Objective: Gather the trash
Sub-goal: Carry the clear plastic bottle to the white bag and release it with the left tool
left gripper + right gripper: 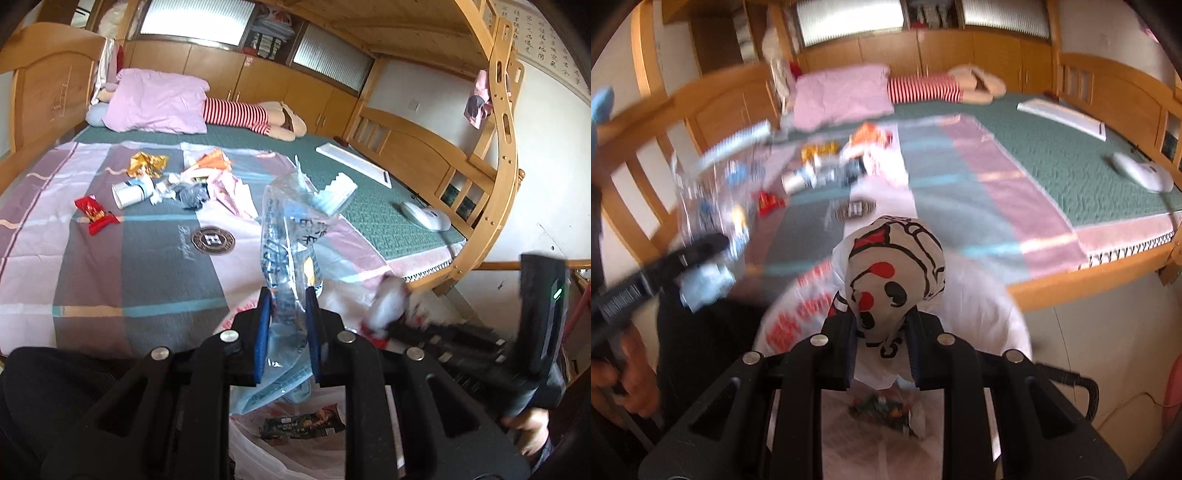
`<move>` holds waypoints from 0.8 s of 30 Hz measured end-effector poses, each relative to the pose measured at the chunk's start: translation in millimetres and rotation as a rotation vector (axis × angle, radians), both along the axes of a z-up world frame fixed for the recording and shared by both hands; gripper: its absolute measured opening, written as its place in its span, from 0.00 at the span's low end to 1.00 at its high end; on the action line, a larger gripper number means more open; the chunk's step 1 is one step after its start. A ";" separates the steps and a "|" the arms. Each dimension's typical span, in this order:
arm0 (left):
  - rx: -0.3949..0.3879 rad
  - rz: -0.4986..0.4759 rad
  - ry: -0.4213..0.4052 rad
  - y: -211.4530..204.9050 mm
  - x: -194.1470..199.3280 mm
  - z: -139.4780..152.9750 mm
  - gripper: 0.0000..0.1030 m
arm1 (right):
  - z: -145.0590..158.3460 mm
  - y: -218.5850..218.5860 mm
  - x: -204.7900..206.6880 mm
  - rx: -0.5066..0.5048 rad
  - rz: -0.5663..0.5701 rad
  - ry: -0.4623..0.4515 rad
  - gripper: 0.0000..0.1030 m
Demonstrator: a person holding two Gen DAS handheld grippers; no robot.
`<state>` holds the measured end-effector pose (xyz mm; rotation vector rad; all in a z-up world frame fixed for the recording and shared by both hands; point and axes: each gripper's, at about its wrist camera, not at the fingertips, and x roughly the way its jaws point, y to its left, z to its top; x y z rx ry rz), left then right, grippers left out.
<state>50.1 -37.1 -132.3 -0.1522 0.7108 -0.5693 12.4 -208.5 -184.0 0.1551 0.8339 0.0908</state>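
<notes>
My left gripper [288, 295] is shut on a clear bluish plastic wrapper [291, 221] that stands up from its blue pads. My right gripper [882, 325] is shut on a crumpled white wrapper [897, 269] printed in red and black. Both hang over an open white trash bag [979, 306] at the bed's edge. A dark snack wrapper [303, 424] lies inside it. More trash lies on the bedspread: a red wrapper [94, 214], a white cup [129, 192], a gold wrapper [146, 164] and crumpled paper [229, 188]. The left gripper [716, 243] shows blurred in the right wrist view.
A pink pillow [155, 99] and a plush doll with striped legs [240, 112] lie at the head of the bed. A flat white box [354, 162] and a white rounded device [424, 216] rest on the green mat. A wooden bunk ladder [506, 147] stands at the right.
</notes>
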 end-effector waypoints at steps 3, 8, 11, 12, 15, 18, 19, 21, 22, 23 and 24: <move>0.011 -0.026 0.011 -7.9 -2.5 -4.1 0.18 | -10.2 -4.9 -0.7 0.023 -0.019 0.032 0.50; 0.008 -0.106 0.032 -19.4 -5.2 -10.1 0.18 | 18.6 -47.4 -12.8 0.112 -0.169 -0.082 0.61; 0.004 -0.175 0.057 -29.1 -6.3 -15.6 0.18 | 38.3 -71.7 -23.9 0.120 -0.253 -0.157 0.61; 0.011 -0.210 0.072 -35.0 -7.3 -18.7 0.18 | 43.3 -77.7 -27.4 0.112 -0.274 -0.175 0.62; 0.061 -0.290 0.120 -55.1 -10.4 -30.3 0.24 | 52.3 -88.9 -34.2 0.084 -0.313 -0.207 0.64; 0.121 -0.323 0.149 -69.9 -15.0 -41.4 0.47 | 53.6 -93.9 -35.3 0.086 -0.324 -0.214 0.65; 0.132 -0.325 0.150 -71.7 -16.3 -43.7 0.52 | 54.2 -93.9 -35.4 0.086 -0.323 -0.213 0.65; 0.149 -0.318 0.137 -72.9 -18.2 -43.9 0.64 | 54.3 -92.0 -31.1 0.081 -0.320 -0.211 0.66; 0.148 -0.307 0.126 -71.3 -18.3 -42.2 0.66 | 54.1 -89.3 -29.5 0.077 -0.318 -0.211 0.66; 0.144 -0.296 0.118 -68.7 -18.3 -41.1 0.70 | 55.1 -87.0 -27.9 0.072 -0.314 -0.213 0.66; 0.139 -0.282 0.111 -65.8 -17.8 -39.7 0.72 | 55.5 -84.9 -27.3 0.069 -0.309 -0.215 0.66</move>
